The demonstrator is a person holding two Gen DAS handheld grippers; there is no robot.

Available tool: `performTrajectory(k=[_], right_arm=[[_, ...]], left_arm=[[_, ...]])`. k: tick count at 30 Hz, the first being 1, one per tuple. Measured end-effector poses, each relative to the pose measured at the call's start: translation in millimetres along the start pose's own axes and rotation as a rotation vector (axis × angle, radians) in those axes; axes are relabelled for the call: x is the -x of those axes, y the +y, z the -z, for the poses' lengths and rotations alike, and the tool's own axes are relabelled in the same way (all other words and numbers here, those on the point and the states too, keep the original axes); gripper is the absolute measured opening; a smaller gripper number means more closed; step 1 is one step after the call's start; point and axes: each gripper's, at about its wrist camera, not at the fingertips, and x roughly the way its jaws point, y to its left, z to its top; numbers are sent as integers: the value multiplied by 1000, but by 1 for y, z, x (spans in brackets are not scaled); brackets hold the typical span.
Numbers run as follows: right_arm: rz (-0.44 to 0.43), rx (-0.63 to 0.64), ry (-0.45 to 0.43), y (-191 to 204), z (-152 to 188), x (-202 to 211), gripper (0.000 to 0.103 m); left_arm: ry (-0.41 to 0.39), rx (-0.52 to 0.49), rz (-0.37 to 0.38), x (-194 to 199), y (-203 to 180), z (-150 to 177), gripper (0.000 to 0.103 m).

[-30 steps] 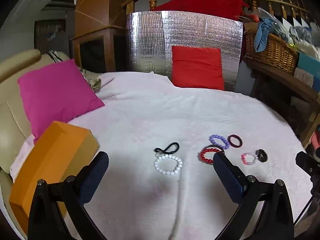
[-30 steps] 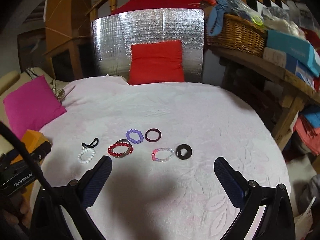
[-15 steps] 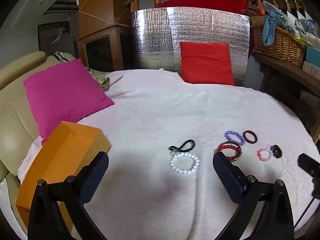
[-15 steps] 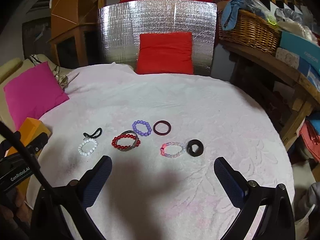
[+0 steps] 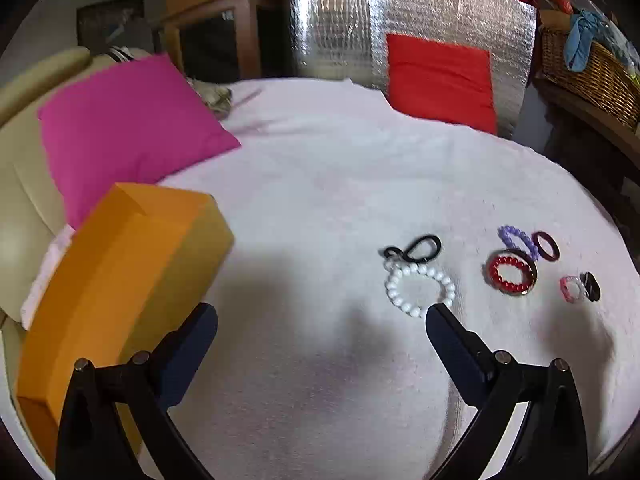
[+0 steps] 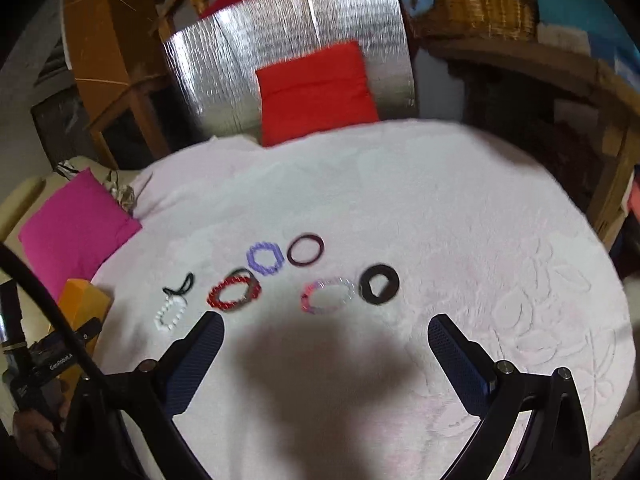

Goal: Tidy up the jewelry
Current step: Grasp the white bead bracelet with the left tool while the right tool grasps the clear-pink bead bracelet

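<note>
White beads (image 5: 419, 289) lie on the pale pink cloth (image 5: 340, 184), a black loop (image 5: 416, 248) touching their far side. Right of them sits a red bead ring (image 5: 512, 274), with a purple one (image 5: 517, 240) and a dark bangle (image 5: 546, 245) just behind it, then a pink bracelet (image 6: 327, 295) touching a black disc (image 6: 379, 284). Well left of the white beads stands an orange box (image 5: 120, 280), closed, at the cloth's edge. Both grippers, left (image 5: 320, 326) and right (image 6: 326, 334), hover spread wide over the cloth, holding nothing.
</note>
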Motion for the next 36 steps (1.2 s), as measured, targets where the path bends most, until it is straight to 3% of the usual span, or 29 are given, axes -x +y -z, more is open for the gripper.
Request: performTrajectory(k=[6,11,15,18,22,27,36], right_arm=[[4,-16,92,-26,-9,-18,103],[17,-19,115,-39,-8,-30,102],[12,-18,147,-40,-12,-50,96],[-10,-46,183,-42,-17,-68,84],[-89,-139,249,-46,-18,-91,65],[-243,-207,323,-30,-13,-105,60],[-72,-279,314,-22,-14,-130,60]], left_arm=[[62,-26,60,-16,-18,1,103],[93,-66,76,-29,-36,-2,103],[138,-70,75,-45,-44,-6,103],[163,-75,71,-58,-48,-9,103],[176,-91,58,-70,-51,-13,103],[188,-69,96,-73,-48,-13,103],[215,-29,128,-79,-41,-11,103]])
